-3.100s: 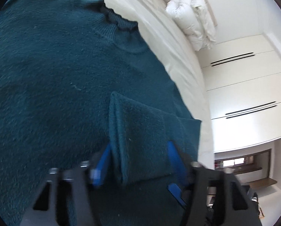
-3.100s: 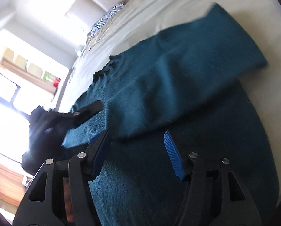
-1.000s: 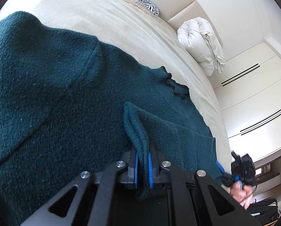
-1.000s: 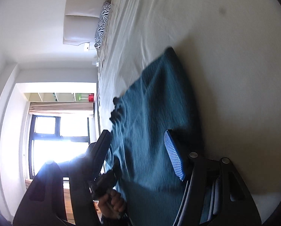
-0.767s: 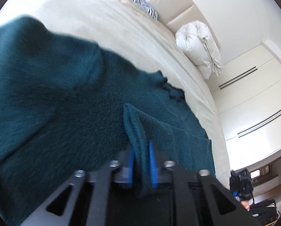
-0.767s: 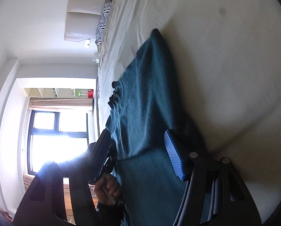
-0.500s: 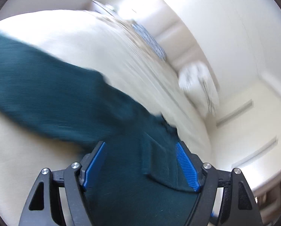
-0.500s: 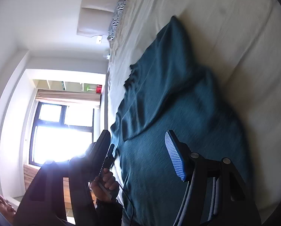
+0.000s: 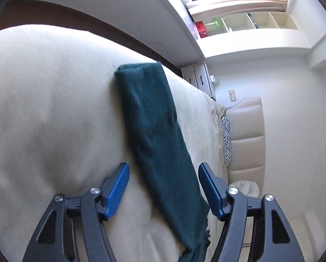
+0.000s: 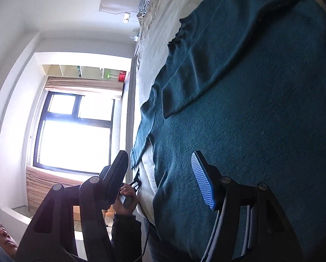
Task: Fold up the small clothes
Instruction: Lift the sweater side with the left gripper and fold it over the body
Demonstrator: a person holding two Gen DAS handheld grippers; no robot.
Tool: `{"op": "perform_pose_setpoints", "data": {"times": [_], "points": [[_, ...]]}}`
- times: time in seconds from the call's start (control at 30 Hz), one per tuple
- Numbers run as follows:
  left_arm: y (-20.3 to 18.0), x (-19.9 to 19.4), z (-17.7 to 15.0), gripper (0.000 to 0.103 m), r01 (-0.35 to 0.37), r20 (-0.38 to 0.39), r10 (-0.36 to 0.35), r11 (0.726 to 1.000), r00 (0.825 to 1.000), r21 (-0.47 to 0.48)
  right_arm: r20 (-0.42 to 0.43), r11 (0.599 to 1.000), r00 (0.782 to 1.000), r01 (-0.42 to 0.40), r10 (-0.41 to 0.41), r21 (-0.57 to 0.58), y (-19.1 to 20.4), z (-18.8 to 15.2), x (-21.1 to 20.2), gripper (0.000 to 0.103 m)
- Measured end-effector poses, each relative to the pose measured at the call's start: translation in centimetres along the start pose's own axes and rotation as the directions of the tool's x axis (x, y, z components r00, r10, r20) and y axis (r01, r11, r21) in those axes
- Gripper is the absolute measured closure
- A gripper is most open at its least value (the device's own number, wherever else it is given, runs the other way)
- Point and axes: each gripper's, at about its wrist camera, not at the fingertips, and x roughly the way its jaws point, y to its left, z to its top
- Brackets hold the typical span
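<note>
Both sets of jaws stand apart and empty over a cream bed [image 9: 42, 109]. A second ago the left gripper [image 9: 163, 187] was clamped on a fold of the dark teal sweater's [image 10: 261, 120] sleeve, carried in over the body; now it has let go and swung outward, and its camera looks along the other sleeve [image 9: 154, 135], which lies stretched flat on the bedding, running away from the blue pads toward the far edge of the mattress. That sleeve's near part passes between the open fingers, though whether they touch it cannot be told.

In the right wrist view, the released sleeve [image 10: 206, 76] rests folded diagonally across the sweater's chest, below the ruffled collar [image 10: 178, 35]. The right gripper [image 10: 160, 174] hangs above the lower body of the garment, its right pad over the knit and its left finger out past the hem, toward the window [image 10: 75, 126].

One sleeve appears to be done, and the outstretched one looks like the next to be brought in.
</note>
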Motion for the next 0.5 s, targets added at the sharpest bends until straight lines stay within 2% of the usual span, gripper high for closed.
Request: {"op": "perform_pose_setpoints", "data": {"times": [0.1,0.17,0.2,0.27,0.33,0.4,0.43,0.5], "points": [[0.2,1.2,1.1,0.036,0.031,0.04,-0.029,0.999,0.999,-0.044,0.002,1.0,1.0,0.01,-0.01,-0.003,0.5,-0.6,0.4,0.043],[0.0,1.9,2.1,0.06,0.016,0.041,-0.014,0.999,0.999,-0.047,0.006,1.0,1.0,0.015,-0.015,-0.005,0.5,-0.3,-0.4,0.043],[0.0,2.3,2.3,0.067,0.011,0.033,-0.01,0.999,0.999,-0.05,0.007,1.0,1.0,0.016,-0.016,-0.007,0.5,-0.3,-0.5,0.043],[-0.5,3.3,2.1,0.094,0.0,0.006,0.0,0.999,1.0,-0.034,0.016,1.0,1.0,0.022,-0.022,-0.006,0.3,0.1,-0.9,0.043],[-2.3,3.6,0.9,0.096,-0.008,0.001,0.008,0.999,1.0,0.045,0.027,1.0,0.999,0.029,-0.028,-0.005,0.0,0.4,-1.4,0.043],[-6.2,3.5,-1.8,0.096,-0.013,-0.017,0.018,0.974,1.0,0.227,0.032,0.999,0.999,0.032,-0.032,-0.002,-0.4,0.9,-1.5,0.043],[-8.6,3.8,-4.1,0.096,-0.01,-0.039,0.025,0.939,0.999,0.344,0.035,0.999,0.999,0.034,-0.034,0.002,-0.6,0.9,-1.4,0.043],[-12.4,4.7,-8.6,0.096,0.018,-0.093,0.034,0.862,0.995,0.507,0.037,0.999,0.999,0.035,-0.036,0.01,-1.1,1.2,-1.4,0.043]]}}
